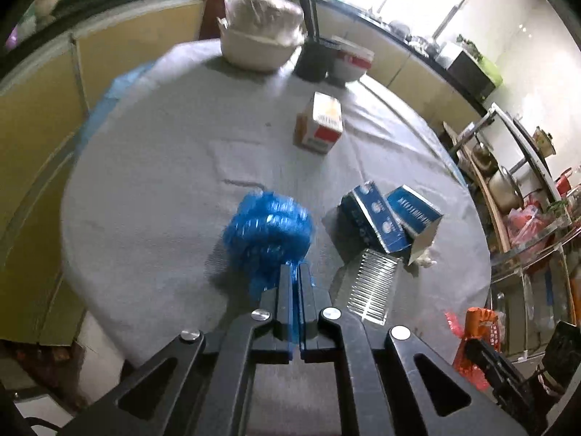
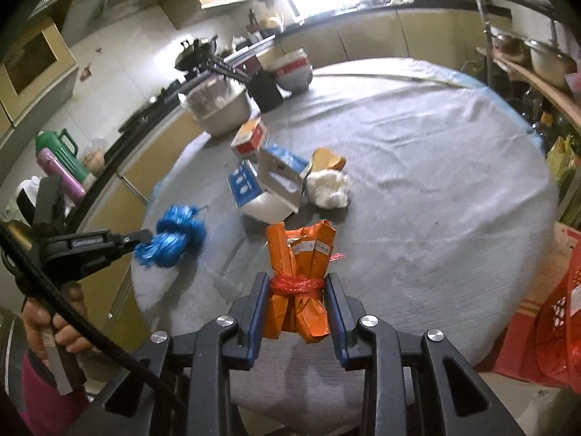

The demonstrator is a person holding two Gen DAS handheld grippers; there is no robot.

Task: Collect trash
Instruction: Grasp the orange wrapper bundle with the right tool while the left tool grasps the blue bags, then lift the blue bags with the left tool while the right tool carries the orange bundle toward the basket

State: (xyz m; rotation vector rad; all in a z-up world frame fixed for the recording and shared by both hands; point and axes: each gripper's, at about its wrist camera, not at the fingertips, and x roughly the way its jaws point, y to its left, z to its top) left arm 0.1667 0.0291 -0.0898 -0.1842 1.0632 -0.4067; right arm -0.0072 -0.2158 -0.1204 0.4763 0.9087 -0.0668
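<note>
My left gripper (image 1: pixel 295 272) is shut on a crumpled blue plastic bag (image 1: pixel 268 229), pinching its lower tail; the bag bulges beyond the fingertips above the grey tablecloth (image 1: pixel 152 196). From the right wrist view the same blue bag (image 2: pixel 174 239) hangs at the tip of the left gripper (image 2: pixel 143 238), held by a person's hand (image 2: pixel 54 323). My right gripper (image 2: pixel 296 283) is shut on an orange paper bundle (image 2: pixel 301 254) tied with red string, lifted over the table's near edge.
Blue-and-white cartons (image 1: pixel 388 218), a clear ridged plastic tray (image 1: pixel 374 283), an orange-and-white box (image 1: pixel 319 123) and a white wad (image 2: pixel 328 187) lie on the round table. A covered pot (image 1: pixel 261 36), dark holder (image 1: pixel 312 58) and bowls (image 1: pixel 350 61) stand at the far edge. Shelves (image 1: pixel 508 189) crowd the right.
</note>
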